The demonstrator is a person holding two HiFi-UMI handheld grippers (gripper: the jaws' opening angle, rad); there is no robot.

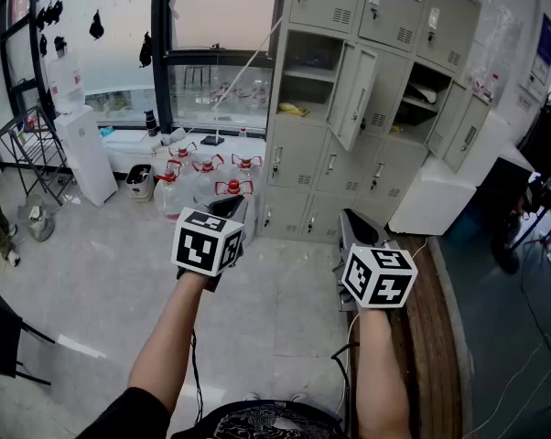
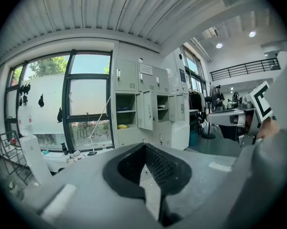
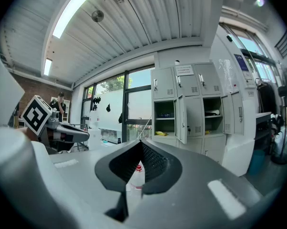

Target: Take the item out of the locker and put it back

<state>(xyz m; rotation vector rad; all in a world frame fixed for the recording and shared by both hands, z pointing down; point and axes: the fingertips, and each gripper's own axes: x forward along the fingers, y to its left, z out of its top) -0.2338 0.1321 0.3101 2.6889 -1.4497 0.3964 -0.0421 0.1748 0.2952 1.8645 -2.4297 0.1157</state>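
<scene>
A bank of grey lockers [image 1: 385, 90] stands across the room, well beyond both grippers. One compartment's door [image 1: 356, 94] hangs open, and a small yellow item [image 1: 294, 110] lies on the compartment's floor. The same yellow item [image 2: 123, 126] shows in the left gripper view, and the yellow item [image 3: 159, 133] in the right gripper view. My left gripper [image 1: 234, 205] is held out in front, shut, with nothing between its jaws. My right gripper [image 1: 351, 219] hovers beside it, also shut and empty. Both point towards the lockers, roughly level.
Several big water bottles with red caps [image 1: 207, 176] stand on the floor left of the lockers. A second open locker [image 1: 429, 94] holds something white. A white cabinet [image 1: 436, 199] and a wooden bench [image 1: 431, 337] lie at the right. A white appliance [image 1: 83, 154] and a black chair [image 1: 1, 332] are at the left.
</scene>
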